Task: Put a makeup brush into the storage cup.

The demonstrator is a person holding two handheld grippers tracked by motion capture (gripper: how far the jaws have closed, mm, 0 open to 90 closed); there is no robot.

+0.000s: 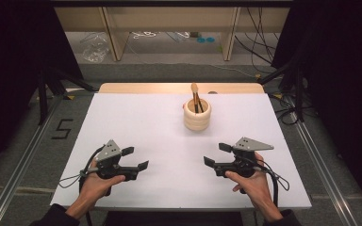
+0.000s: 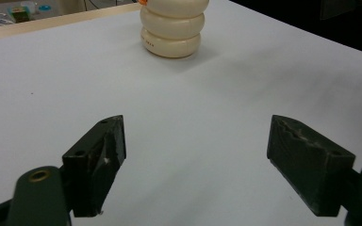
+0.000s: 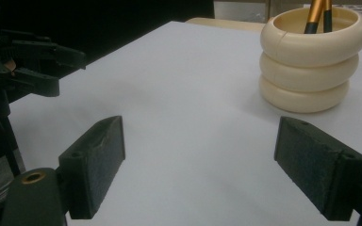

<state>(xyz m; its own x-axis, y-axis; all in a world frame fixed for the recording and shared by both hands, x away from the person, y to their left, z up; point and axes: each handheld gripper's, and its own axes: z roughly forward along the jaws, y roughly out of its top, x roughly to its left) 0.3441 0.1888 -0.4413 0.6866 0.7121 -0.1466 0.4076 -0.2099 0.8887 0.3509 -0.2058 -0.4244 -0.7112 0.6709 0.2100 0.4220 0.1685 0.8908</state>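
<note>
High view first: the left tool sits in the person's left hand low over the near part of the white table, jaws spread wide with nothing between them. The right tool is held the same way in the right hand, also wide open and empty, its jaws pointing toward the left tool across a bare stretch of table.

Ahead of both tools, and well apart from each, stands a cream ribbed holder, built like three stacked rings. It lies forward and to the right of the left tool, and forward and slightly to the left of the right tool. Two brushes with golden handles stand in it, leaning a little.

Left gripper view: the left tool has the holder beyond its spread jaws, a little left of centre.

Right gripper view: the right tool has the holder beyond its right jaw, the brushes' handles rising from its mouth, and the left tool off to its left.
</note>
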